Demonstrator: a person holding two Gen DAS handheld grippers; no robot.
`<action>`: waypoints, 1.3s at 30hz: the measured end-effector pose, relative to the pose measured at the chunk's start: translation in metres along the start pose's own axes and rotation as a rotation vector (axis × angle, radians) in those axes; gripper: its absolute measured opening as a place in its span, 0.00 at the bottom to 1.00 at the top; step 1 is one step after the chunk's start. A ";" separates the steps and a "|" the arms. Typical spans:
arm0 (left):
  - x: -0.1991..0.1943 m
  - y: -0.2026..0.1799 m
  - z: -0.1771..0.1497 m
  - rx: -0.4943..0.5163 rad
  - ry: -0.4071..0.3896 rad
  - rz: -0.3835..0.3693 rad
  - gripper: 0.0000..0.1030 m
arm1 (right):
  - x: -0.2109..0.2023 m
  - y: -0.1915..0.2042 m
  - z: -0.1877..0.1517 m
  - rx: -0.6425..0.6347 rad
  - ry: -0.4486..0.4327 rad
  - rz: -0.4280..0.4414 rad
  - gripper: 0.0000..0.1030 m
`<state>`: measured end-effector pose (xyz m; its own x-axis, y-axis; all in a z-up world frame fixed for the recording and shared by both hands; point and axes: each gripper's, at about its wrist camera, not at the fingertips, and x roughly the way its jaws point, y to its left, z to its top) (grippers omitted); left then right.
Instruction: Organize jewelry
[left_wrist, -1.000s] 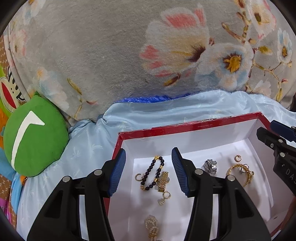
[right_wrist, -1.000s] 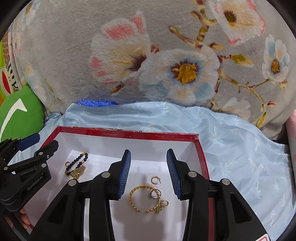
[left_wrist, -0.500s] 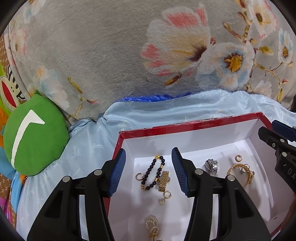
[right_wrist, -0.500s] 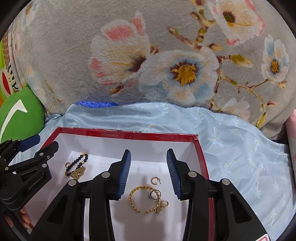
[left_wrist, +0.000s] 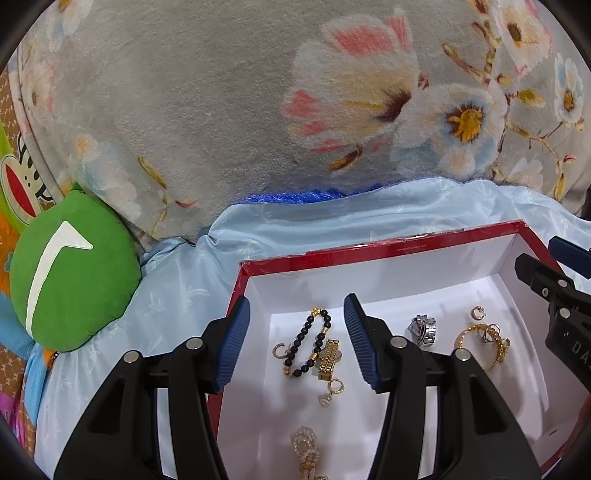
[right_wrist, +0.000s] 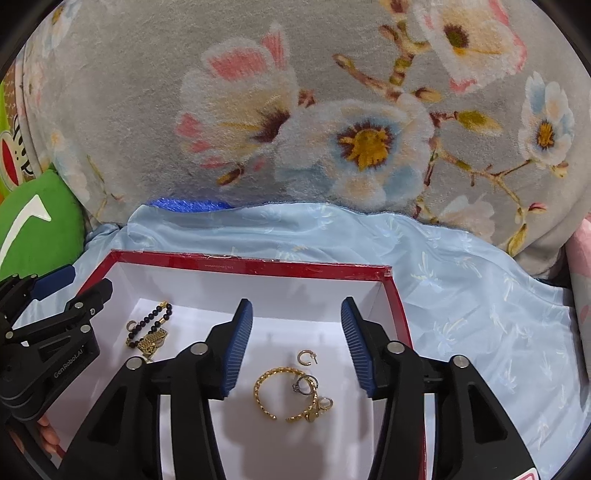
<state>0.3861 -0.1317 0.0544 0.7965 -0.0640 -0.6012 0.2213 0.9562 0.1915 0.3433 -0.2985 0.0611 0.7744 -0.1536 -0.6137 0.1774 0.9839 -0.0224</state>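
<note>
Both claws gape wide and empty over the box (left_wrist: 369, 249): left claw (left_wrist: 297, 345) frames the bead bracelet (left_wrist: 308, 341) at its left end, right claw (right_wrist: 297, 349) the bangle (right_wrist: 286, 393) on the right; I'd drop straight down and pinch one piece only, since rings tangle with that bangle.

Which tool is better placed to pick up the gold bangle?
Right, probably. The right tool is open directly above the gold bangle; the left tool hovers above the black bead bracelet.

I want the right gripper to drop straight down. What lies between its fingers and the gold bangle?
Nothing: in the right wrist view the open right gripper hangs over the gold bangle, with only bare white box floor around it.
</note>
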 end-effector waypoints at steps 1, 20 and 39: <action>0.000 0.000 0.000 0.000 0.007 0.002 0.56 | -0.004 -0.002 0.000 0.011 -0.008 0.006 0.51; -0.064 0.014 -0.062 -0.117 0.062 -0.009 0.86 | -0.075 -0.020 -0.075 0.134 0.009 -0.025 0.71; -0.055 0.005 -0.095 -0.104 0.064 0.081 0.95 | -0.057 0.007 -0.099 0.078 0.023 -0.036 0.83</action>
<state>0.2902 -0.0967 0.0148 0.7711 0.0298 -0.6360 0.0957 0.9821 0.1620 0.2403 -0.2737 0.0177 0.7526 -0.1855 -0.6318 0.2522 0.9675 0.0163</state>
